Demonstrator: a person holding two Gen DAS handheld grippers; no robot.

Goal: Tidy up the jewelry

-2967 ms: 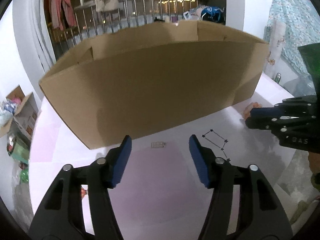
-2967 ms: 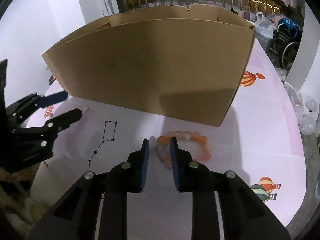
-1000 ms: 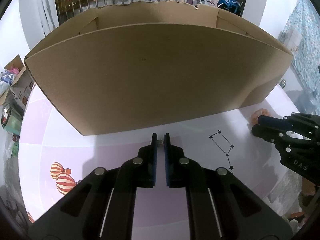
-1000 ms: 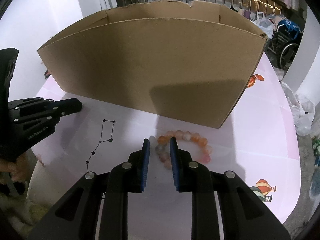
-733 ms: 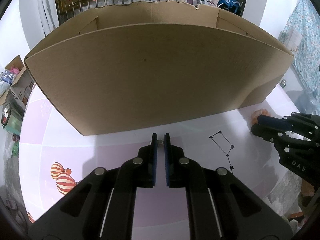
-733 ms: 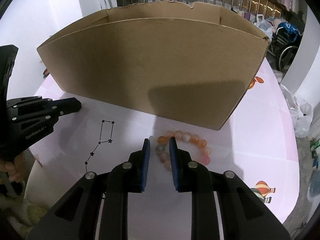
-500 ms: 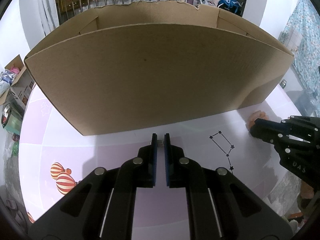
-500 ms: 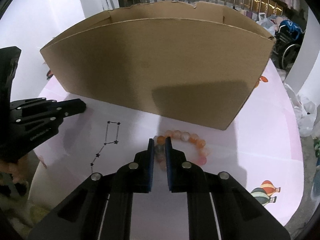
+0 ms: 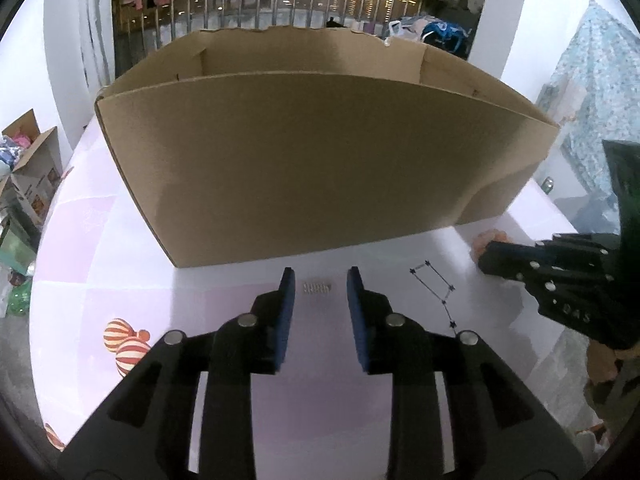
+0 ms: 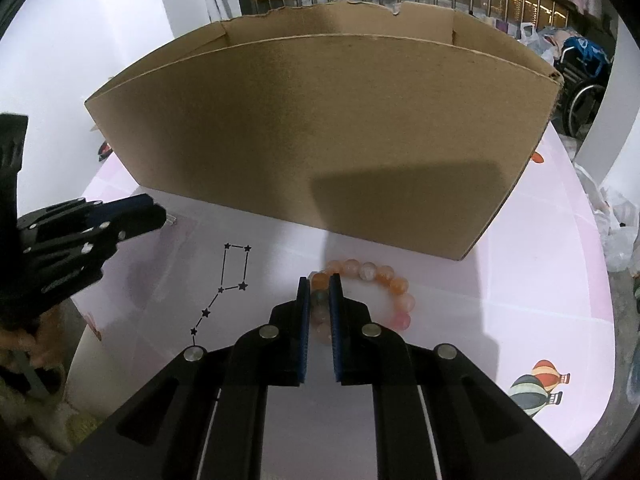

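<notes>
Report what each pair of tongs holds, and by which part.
Right tongs are shut on the bracelet, pinching beads on its left side. Left tongs are open, empty, straddling the clip.

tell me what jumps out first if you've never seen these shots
The big open cardboard box fills the middle of both views, standing on a pink tablecloth printed with balloons. In front of it, the right hand-held gripper is closed on an orange-pink bead bracelet lying on the cloth. The left hand-held gripper sits open around a small silvery piece near the box's front wall.
</notes>
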